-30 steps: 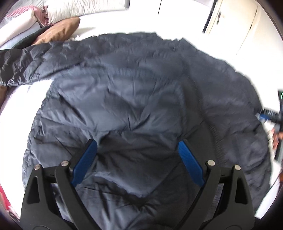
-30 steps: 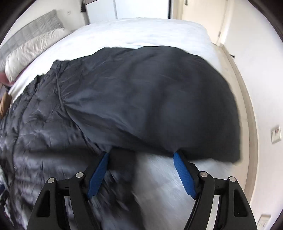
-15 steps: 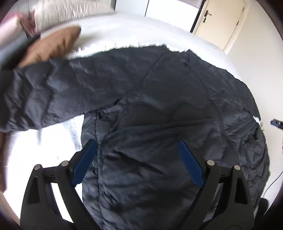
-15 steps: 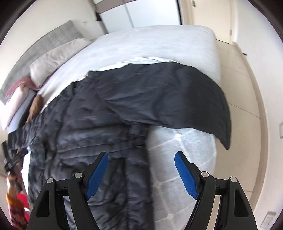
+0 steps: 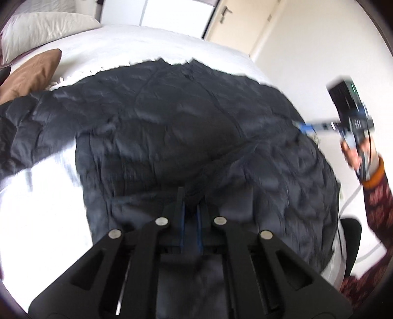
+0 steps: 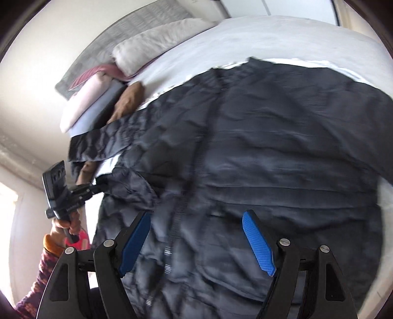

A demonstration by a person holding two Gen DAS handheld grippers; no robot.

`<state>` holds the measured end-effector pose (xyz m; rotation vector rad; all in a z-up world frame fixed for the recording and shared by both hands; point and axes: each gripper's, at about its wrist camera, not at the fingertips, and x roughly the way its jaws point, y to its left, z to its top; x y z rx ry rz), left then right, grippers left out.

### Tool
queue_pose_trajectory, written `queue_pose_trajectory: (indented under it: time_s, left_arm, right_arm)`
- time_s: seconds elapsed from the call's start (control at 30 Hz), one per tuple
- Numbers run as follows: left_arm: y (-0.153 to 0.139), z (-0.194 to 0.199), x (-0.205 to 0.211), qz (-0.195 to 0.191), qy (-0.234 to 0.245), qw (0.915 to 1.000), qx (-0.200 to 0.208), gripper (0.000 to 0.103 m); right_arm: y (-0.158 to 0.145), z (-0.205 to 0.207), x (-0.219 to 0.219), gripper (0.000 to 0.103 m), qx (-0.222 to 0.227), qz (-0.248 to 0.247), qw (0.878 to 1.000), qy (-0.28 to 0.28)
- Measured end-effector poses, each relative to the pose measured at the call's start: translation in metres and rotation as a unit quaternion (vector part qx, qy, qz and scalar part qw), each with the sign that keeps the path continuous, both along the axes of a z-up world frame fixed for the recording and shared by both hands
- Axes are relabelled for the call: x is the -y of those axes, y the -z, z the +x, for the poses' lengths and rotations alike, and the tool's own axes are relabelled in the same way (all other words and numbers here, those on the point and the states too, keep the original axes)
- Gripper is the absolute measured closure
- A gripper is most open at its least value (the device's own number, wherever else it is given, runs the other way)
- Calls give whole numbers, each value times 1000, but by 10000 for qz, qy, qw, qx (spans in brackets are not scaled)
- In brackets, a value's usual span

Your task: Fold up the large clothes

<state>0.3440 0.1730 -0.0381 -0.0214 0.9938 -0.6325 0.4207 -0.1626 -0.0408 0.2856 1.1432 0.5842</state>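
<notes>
A large dark quilted jacket (image 5: pixel 186 127) lies spread on a white bed (image 5: pixel 147 46), one sleeve (image 5: pixel 29 130) stretched to the left. My left gripper (image 5: pixel 191 208) is shut on a fold of the jacket at its near edge. In the right wrist view the jacket (image 6: pixel 270 152) fills the middle, its zipper (image 6: pixel 176 208) running down the front. My right gripper (image 6: pixel 196 233) is open and empty, held above the jacket's near part. The right gripper also shows at the right of the left wrist view (image 5: pixel 309 127), and the left gripper at the left of the right wrist view (image 6: pixel 98 187).
Pillows: white (image 5: pixel 44 24) and brown (image 5: pixel 32 73) at the bed's head, a stack of them in the right wrist view (image 6: pixel 103 93). A door (image 5: pixel 235 17) and a wall (image 5: pixel 319 44) stand beyond the bed. My patterned sleeve (image 5: pixel 375 201) is at right.
My left gripper has closed on a fold of the jacket; it was open before. My right gripper has swung left over the jacket body and stays open.
</notes>
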Motion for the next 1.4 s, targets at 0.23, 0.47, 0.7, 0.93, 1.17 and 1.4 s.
queue_pose_trajectory:
  time_s: [0.23,0.47,0.7,0.93,1.17,1.4]
  left_arm:
    - [20,-40,-3,1355,582,9870,-639,81]
    - [-38,-40,-9,137,280,9993,221,52]
    - [-2,4,11,-37,-415,9991,-97,52]
    - [41,-24,-26,-20,-1163,9924,-409,52]
    - [10,-37,-2,875,-1553,9831,-409,31]
    - [-35,-28,45,874,-2401,9667,-156,17]
  right_arm:
    - [10,-5,-94,24,123,140,9974,-701]
    - [31,-23,-146,31,282,-252,9940,-1025]
    - [64,-38,-168,42,331,-978,9869,-1237]
    - [67,-62,-136,42,412,-1291,9821,-1307]
    - [31,-76,-69,28,306,-839,9936,-699]
    - [-10,-76,45,17,571,-413,9936,885]
